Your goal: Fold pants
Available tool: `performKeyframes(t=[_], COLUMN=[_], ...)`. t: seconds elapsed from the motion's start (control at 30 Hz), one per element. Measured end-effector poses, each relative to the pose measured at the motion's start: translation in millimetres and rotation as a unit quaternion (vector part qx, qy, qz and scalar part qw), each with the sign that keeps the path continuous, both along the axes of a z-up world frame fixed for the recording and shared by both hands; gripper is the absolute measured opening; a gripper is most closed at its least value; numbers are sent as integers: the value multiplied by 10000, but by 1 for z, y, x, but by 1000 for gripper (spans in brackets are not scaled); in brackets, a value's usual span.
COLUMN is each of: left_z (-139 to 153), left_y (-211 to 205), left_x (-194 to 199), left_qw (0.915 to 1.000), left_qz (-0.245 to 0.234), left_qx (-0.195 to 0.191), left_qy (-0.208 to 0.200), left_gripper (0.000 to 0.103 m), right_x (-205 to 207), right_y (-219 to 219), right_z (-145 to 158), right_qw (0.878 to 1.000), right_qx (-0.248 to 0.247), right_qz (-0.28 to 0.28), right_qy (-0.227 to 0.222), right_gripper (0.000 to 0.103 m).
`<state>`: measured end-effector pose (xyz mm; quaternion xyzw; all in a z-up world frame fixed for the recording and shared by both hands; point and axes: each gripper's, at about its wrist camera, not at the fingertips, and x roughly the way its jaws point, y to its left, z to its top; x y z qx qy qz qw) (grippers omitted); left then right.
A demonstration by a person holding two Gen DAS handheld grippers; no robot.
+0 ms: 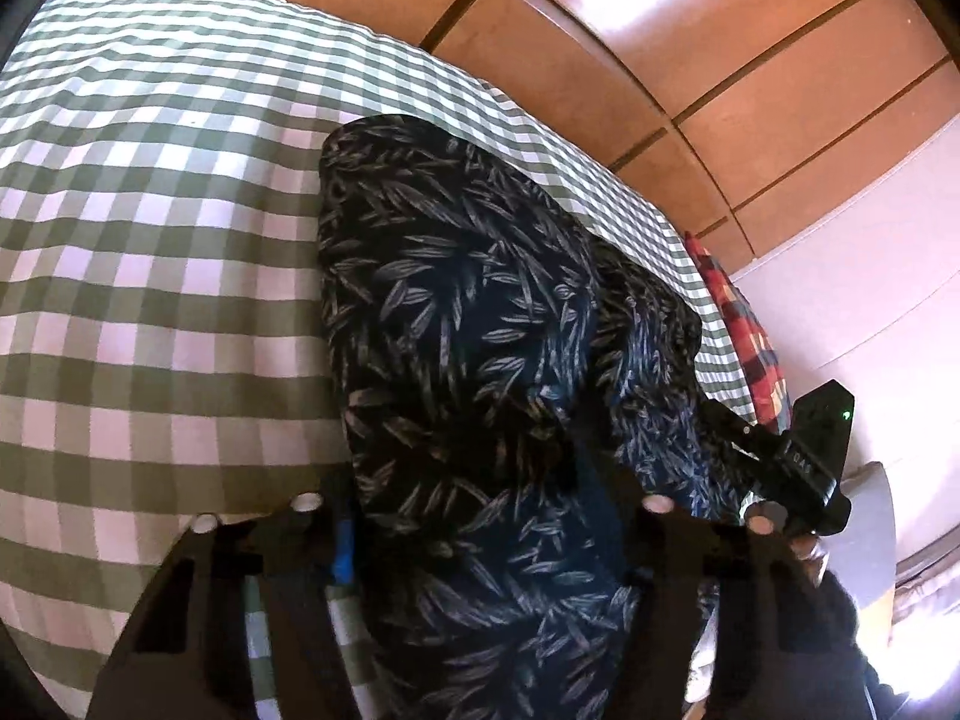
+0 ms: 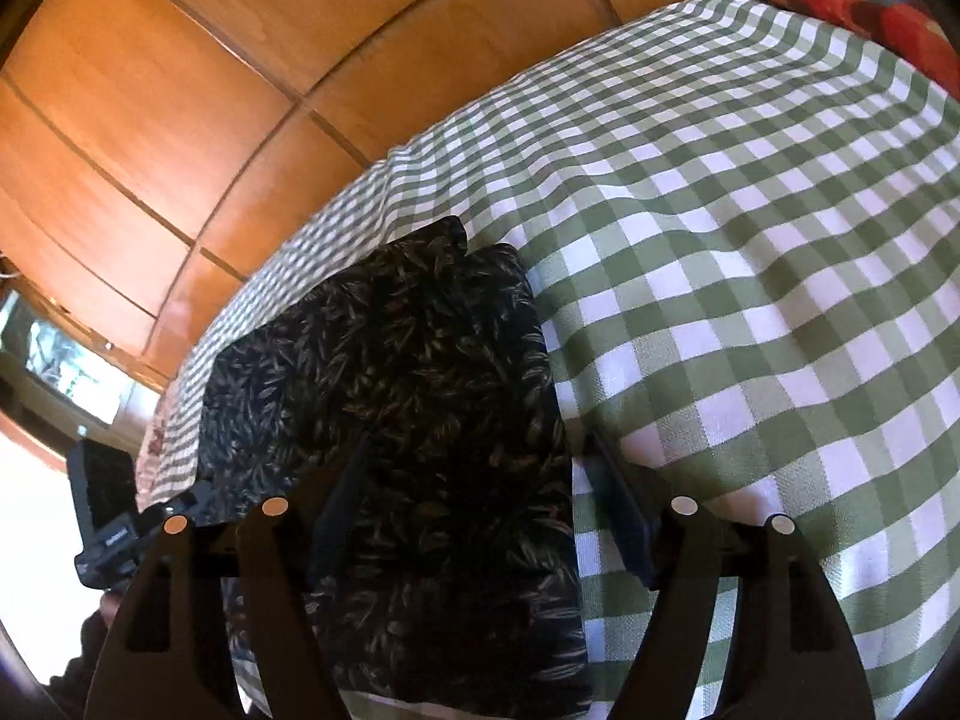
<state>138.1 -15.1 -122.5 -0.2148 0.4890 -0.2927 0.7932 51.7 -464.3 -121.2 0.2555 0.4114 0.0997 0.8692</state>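
Observation:
Dark navy pants [image 1: 468,312] with a pale leaf print lie folded lengthwise on a green-and-white checked bedcover [image 1: 156,276]. My left gripper [image 1: 468,510] straddles their near end with its fingers apart. The blue-padded left finger [image 1: 343,546] sits at the cloth's left edge, and the right finger is dark against the cloth. In the right wrist view the same pants [image 2: 420,360] run away from me. My right gripper [image 2: 480,480] stands open, its left finger [image 2: 342,498] over the cloth and its right finger [image 2: 618,516] on the bare bedcover [image 2: 750,300].
Wooden wardrobe panels [image 1: 690,48] stand behind the bed. A red plaid pillow [image 1: 750,330] lies at the bed's far end, by a white wall [image 1: 870,276]. The right gripper's black housing [image 1: 804,462] hangs beside the pants, held by a hand [image 1: 810,552]. A bright window [image 2: 66,360] shows at left.

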Motion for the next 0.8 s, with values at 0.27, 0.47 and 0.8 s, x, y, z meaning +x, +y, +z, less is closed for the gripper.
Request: performKeyframes(t=[0.27,0.47,0.8], left_z=[21,55,93], left_y=[0,16,58], left_x=[-5,6,88], left_qw=[9987,9942,9854], left_qz=[-124,-275,156], left_qx=[-71,-20,559], left_qy=[-489,-1041,-1604], left_gripper=[28,23,23], right_x=[-5,13,110], right_y=[31,55,112], right_z=[21,48,75], right_qw=[9977,9949,9892], right_qx=[-554,-626,-680], right_qz=[386,687,944], right_qy=[-91,-399,-891], right_gripper=[30,27,27])
